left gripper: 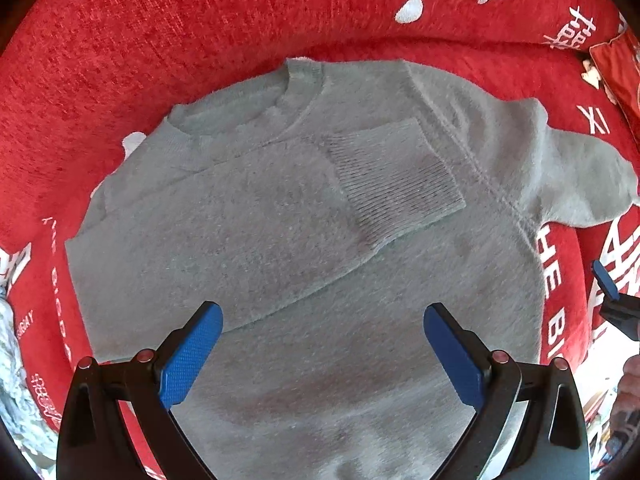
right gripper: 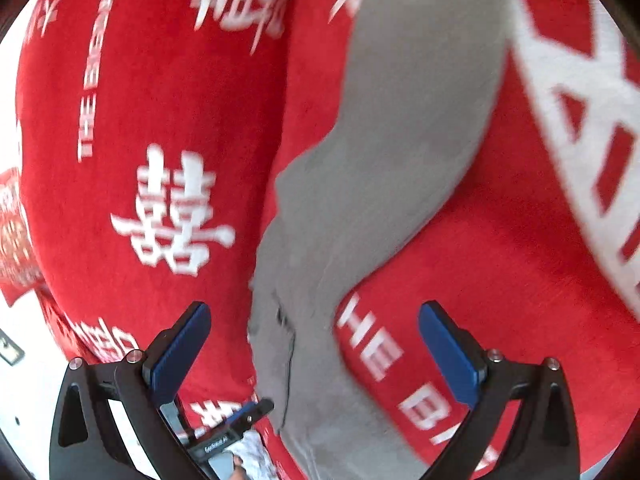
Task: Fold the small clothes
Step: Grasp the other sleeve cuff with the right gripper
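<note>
A grey fuzzy sweater lies flat, neck away from me, on a red blanket. One sleeve is folded across the chest, its ribbed cuff near the middle. The other sleeve sticks out to the right. My left gripper hovers open over the sweater's lower body, holding nothing. At the right edge of the left wrist view, one blue finger of the right gripper shows. In the blurred right wrist view, my right gripper is open above the outstretched sleeve, empty. The left gripper shows at the bottom.
The red blanket carries white characters and lettering. A red packet lies at the far right edge. A pale knitted cloth sits at the lower left. A person's hand shows at the right edge.
</note>
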### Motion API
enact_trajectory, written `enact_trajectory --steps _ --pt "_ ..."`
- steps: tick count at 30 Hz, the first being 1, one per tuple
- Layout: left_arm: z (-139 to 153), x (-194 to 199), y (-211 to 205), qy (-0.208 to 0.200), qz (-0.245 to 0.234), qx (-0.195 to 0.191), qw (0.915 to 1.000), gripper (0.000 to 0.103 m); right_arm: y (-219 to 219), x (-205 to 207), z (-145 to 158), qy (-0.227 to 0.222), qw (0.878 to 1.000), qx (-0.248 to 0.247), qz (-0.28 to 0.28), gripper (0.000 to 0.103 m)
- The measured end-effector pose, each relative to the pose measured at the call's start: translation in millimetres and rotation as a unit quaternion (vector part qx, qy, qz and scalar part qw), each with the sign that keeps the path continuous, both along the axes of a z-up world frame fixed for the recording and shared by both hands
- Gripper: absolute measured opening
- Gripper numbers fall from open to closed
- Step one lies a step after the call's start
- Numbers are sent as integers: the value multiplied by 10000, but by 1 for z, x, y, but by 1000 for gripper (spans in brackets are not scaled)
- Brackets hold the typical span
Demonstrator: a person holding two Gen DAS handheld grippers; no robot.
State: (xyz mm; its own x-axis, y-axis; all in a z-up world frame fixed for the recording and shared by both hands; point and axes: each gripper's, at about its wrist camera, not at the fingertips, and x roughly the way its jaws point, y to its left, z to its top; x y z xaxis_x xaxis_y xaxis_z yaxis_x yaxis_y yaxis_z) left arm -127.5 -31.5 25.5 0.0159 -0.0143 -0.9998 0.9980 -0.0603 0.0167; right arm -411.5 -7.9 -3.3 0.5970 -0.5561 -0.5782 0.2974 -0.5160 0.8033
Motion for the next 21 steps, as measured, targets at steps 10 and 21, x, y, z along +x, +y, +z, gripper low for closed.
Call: enact_trajectory --steps 10,21 --pt "-19 -15 -5 199 127 -25 9997 101 13 -66 -39 -498 9911 95 -1230 103" --pt "-18 -33 -11 271 80 -178 9994 101 -42 -77 -34 -626 9924 -375 -996 103"
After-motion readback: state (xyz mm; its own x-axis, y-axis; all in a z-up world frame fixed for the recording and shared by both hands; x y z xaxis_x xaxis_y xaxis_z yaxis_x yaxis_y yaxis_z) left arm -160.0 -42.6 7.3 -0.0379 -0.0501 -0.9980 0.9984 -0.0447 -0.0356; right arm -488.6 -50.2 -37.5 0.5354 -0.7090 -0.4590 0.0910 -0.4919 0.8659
